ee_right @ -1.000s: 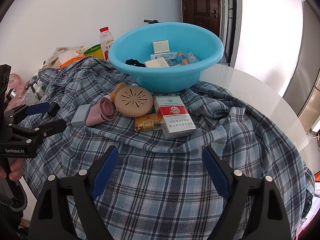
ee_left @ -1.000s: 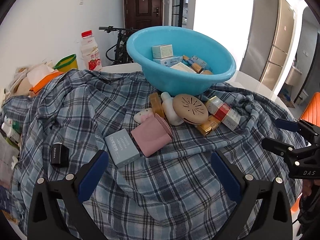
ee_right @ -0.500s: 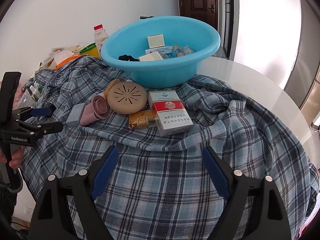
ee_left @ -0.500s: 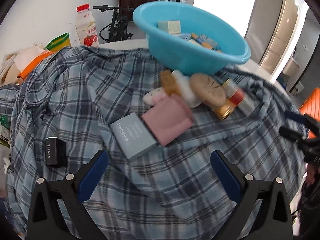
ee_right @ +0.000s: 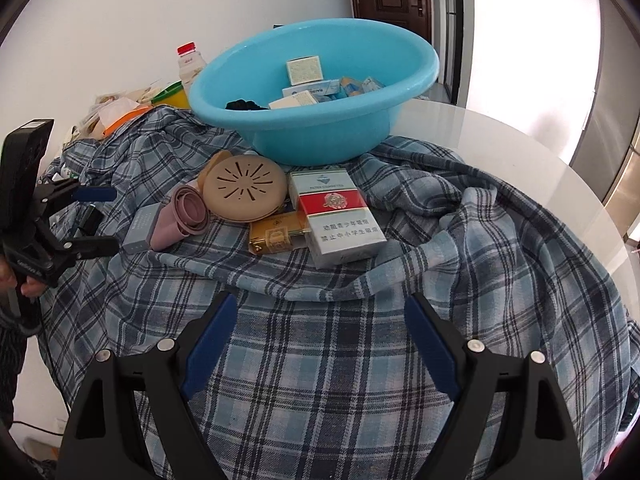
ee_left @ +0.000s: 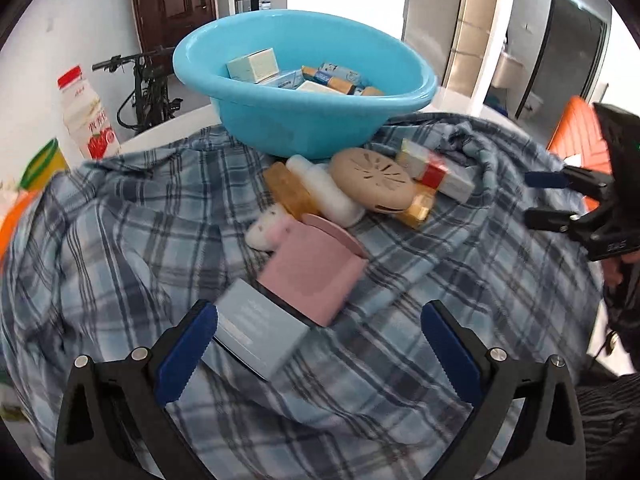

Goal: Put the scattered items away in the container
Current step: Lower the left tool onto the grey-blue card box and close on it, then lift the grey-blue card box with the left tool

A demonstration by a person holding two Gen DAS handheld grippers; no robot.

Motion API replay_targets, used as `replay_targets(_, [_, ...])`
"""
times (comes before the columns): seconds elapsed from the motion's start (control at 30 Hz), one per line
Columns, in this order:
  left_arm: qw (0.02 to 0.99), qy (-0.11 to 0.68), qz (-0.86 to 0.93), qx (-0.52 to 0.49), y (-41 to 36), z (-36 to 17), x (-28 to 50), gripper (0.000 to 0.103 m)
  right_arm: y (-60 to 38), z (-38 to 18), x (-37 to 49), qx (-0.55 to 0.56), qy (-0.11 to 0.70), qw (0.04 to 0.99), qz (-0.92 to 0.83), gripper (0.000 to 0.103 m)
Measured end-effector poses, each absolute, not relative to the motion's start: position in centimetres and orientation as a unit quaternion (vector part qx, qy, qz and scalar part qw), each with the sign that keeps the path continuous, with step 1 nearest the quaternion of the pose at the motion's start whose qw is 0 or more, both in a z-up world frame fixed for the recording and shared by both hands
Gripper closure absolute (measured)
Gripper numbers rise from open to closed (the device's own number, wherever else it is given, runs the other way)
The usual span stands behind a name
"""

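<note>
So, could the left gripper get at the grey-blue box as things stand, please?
Probably yes. The left gripper is open, and the grey-blue box lies just ahead beside its left finger, with nothing on top. Only the pink case crowds its far edge.

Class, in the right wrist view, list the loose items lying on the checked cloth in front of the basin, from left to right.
Grey-blue flat box → pink rolled holder → tan round vented disc → red-and-white cigarette pack.
</note>
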State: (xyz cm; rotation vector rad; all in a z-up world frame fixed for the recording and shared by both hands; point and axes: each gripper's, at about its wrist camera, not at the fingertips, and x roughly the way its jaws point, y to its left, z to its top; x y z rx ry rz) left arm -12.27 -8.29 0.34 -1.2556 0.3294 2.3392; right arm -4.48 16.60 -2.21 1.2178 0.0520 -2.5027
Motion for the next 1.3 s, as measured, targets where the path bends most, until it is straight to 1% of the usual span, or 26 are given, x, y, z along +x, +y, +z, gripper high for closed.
replay_targets(0.1, [0.221,0.132,0.843,-0.473,-8.5,-0.8,-13.5,0.0,17.0,-2.5,-4.8,0.435,0.013,0.171,-0.884,0.019])
replay_targets(0.2, [0.23,0.12,0.83,-0.494,-8.9,-2.1,-14.3,0.0,17.3,-2.8,-5.1,0.441,0.01,0.165,-0.882,0.019])
replay_targets(0.47, [0.213,0.13,0.825,-0.508,-9.7,-4.3,-15.0,0.0,16.7,-3.3,-6.0,0.452,-0.005,0.171,-0.875,0.019])
replay_targets(0.6, [0.215,0.111,0.822,-0.516,-10.5,-4.6,-15.5,0.0,15.7,-3.3,-6.0,0.452,-0.004,0.185,-0.873,0.018])
replay_targets(0.87, [0.224,0.108,0.824,-0.51,-11.0,-4.7,-15.8,0.001,15.4,-3.2,-5.9,0.454,-0.001,0.181,-0.872,0.018])
replay_targets(0.93, [0.223,0.105,0.826,-0.507,-11.1,-4.6,-15.6,0.007,15.5,-3.3,-5.9,0.456,0.0,0.177,-0.872,0.018])
replay_targets(0.97, [0.223,0.101,0.826,-0.508,-11.3,-4.5,-15.6,0.014,15.5,-3.3,-5.9,0.456,-0.001,0.176,-0.872,0.019])
replay_targets(1.0, [0.224,0.095,0.826,-0.508,-11.5,-4.4,-15.6,0.018,15.6,-3.3,-6.0,0.457,-0.002,0.175,-0.872,0.019])
replay_targets(1.07, [0.221,0.089,0.827,-0.51,-11.9,-4.1,-15.6,0.023,15.7,-3.4,-5.9,0.458,-0.004,0.175,-0.872,0.019])
replay_targets(1.3, [0.212,0.094,0.828,-0.51,-11.9,-3.2,-14.1,0.023,15.7,-3.2,-5.4,0.452,-0.004,0.183,-0.873,0.019])
